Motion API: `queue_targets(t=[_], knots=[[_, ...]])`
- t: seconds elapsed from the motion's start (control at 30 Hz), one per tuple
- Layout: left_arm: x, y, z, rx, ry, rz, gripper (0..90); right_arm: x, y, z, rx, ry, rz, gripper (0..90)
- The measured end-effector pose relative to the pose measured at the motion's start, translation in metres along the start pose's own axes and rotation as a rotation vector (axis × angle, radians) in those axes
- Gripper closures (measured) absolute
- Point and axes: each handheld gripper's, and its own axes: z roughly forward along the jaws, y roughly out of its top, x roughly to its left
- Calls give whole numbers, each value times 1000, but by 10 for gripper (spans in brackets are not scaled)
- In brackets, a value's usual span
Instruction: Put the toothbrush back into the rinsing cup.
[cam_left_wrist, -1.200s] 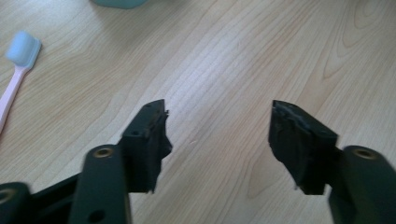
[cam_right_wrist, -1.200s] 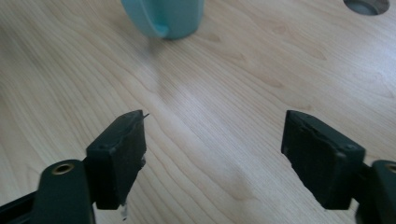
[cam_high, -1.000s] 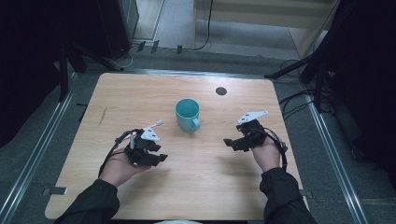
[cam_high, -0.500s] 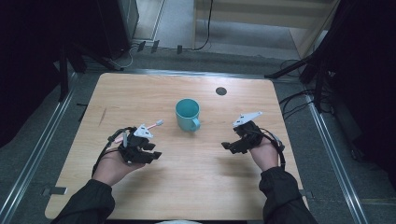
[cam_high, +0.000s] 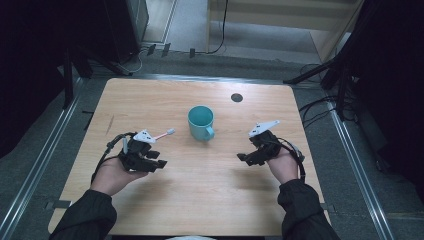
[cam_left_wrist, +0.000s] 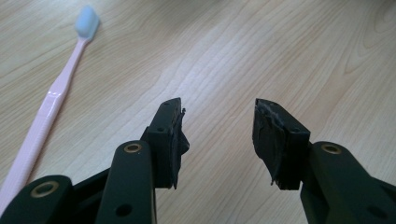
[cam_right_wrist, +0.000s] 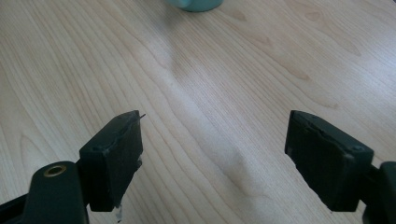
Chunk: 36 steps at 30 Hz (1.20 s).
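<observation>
- Two grippers rest low over the tabletop (cam_high: 210, 200), one in each of the person's hands, and neither holds anything.
- Farthest left, the left gripper (cam_left_wrist: 219, 123) has its jaws apart over bare wood; they have just been opening a little further, with nothing between them.
- Just beside that gripper lies the pink toothbrush (cam_left_wrist: 51, 100), flat on the wood, its pale blue bristle head pointing away from the jaws in the left gripper view and toward the mug in the high view.
- I judge the toothbrush to be light and stiff, with a thin, smooth handle that could slip or roll under the pads.
- Its flat posture leaves little height to pinch, so the jaws would have to straddle the handle and come down close to the wood.
- Best hold, in my view, is across the handle near its middle, well clear of the soft bristles.
- At the centre stands the teal mug (cam_high: 201, 122), upright and open, handle turned toward the person; it looks like the likely place for the brush.
- Beyond it, a small dark round mark (cam_high: 236, 97) sits in the wood.
- On the right, the right gripper (cam_right_wrist: 212, 154) has its jaws wide apart over bare wood, well apart from the mug.
</observation>
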Motion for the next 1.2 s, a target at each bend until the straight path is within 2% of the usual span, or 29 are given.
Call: queue_targets(t=[0.1,0.3,0.6,0.87,1.2], knots=[[7,-1,-4,-1,25,-11,535,1,-2,-1,5,0,5,195],[17,-2,-11,-7,33,2,550,2,-5,-3,8,-2,-1,195],[32,-5,-20,-20,49,-25,549,2,-9,-5,16,10,5,197],[50,-10,-28,-24,92,-56,543,4,-12,-6,28,5,4,196],[67,-5,-23,10,94,-56,547,6,-17,-8,40,5,-3,196]])
